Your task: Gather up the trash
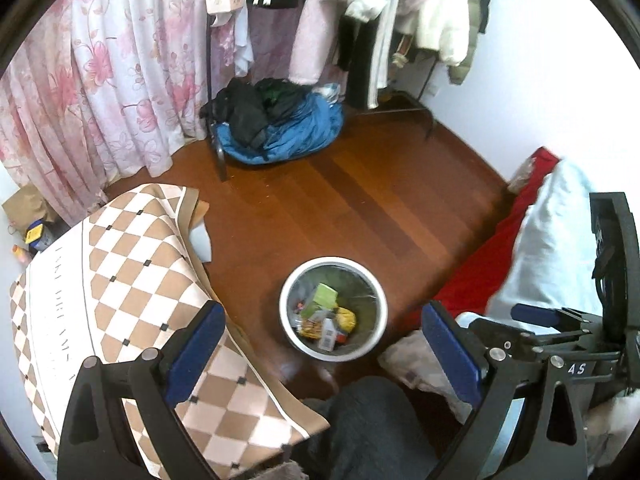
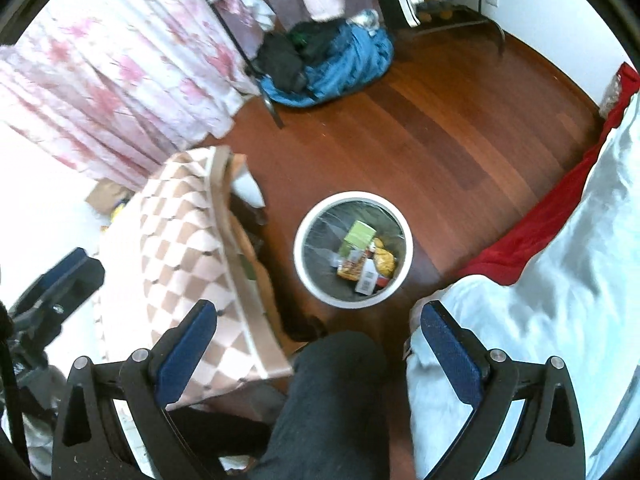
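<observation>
Both the left gripper (image 1: 324, 348) and right gripper (image 2: 318, 340) hang spread wide and empty, with the round trash bin (image 2: 316, 216) straight ahead below, roughly equidistant.

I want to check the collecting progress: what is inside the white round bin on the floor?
Inside the bin lie a green carton, a yellow wrapper, a white labelled packet and orange packaging. Whatever lies beneath them is covered.
</observation>
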Tool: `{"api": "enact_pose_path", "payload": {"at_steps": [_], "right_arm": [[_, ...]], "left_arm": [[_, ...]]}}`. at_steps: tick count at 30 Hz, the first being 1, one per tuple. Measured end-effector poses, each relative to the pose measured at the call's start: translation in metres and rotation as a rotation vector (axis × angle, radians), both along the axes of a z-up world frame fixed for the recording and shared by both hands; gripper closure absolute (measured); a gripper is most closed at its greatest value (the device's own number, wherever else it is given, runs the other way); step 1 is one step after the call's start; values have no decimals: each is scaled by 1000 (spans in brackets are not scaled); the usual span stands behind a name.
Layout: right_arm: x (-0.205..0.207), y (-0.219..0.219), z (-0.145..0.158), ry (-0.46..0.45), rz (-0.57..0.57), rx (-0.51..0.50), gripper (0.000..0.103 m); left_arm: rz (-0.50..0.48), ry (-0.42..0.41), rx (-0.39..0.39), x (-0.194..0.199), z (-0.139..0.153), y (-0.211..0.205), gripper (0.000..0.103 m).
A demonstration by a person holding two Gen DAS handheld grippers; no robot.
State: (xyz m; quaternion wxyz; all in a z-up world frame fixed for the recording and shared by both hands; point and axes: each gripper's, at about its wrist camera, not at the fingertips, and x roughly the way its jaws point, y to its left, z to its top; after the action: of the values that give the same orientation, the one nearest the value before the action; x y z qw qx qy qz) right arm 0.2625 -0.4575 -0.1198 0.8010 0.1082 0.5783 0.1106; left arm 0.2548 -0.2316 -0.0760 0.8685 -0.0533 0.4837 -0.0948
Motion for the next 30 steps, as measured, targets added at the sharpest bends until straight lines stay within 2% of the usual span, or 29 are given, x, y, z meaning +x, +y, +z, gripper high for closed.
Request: {"api": "enact_pose_path", "payload": {"at_steps": [4,11,22,30], "right_arm": [[-27,-1,34,-29,20,44,0],[-63,6,71,-62,74,91,0],[-83,15,90,-83,112,82,0],[-86,21,91,-103,124,18,0]], "left_arm": [[-24,-4,-43,-21,19,4,3],[-49,-12,-89,-46,43,10,3],[-44,-46,-110,-72,60,18,3],[-25,-46,-65,-77,55,19,0]]}}
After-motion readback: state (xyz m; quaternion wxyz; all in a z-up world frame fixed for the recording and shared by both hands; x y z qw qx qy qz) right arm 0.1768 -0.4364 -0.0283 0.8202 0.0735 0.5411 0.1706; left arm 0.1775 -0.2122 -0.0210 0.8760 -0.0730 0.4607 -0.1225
